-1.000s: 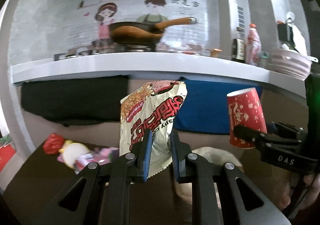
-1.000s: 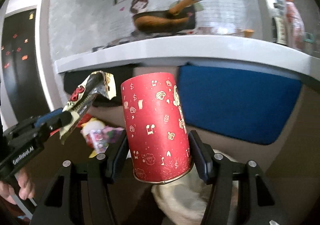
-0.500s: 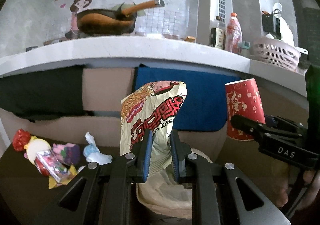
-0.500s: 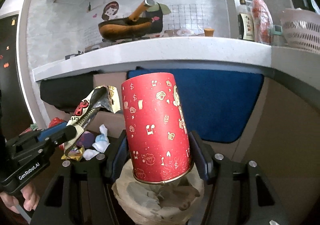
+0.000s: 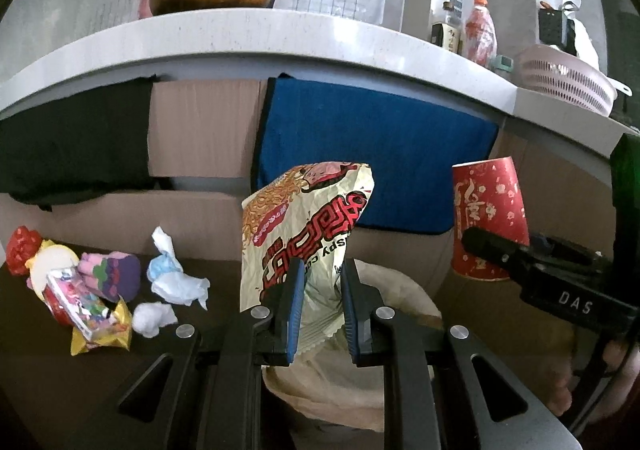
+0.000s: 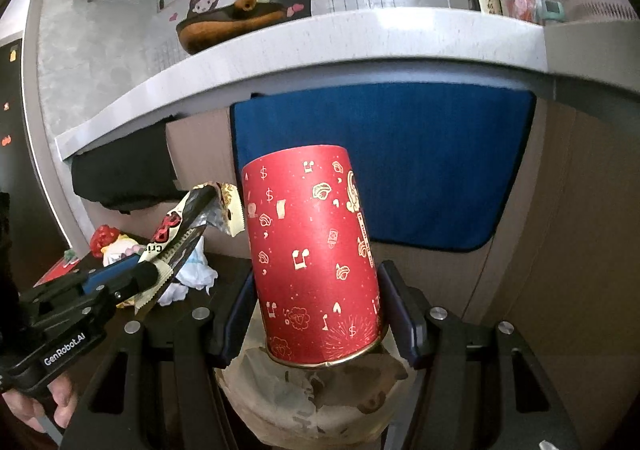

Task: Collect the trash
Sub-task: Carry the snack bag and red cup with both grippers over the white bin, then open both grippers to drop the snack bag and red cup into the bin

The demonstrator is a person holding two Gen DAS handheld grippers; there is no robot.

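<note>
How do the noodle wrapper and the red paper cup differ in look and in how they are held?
The noodle wrapper is flat, crumpled and cream with red print; the red paper cup is a rigid cylinder with gold motifs. The left gripper pinches the wrapper's lower edge with narrow jaws; the right gripper spans the cup's width. Both are held above the lined trash bin.

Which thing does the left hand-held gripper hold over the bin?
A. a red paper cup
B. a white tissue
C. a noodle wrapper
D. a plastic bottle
C: the left hand-held gripper is shut on the noodle wrapper above the bin; the red paper cup sits in the right hand-held gripper.
</note>
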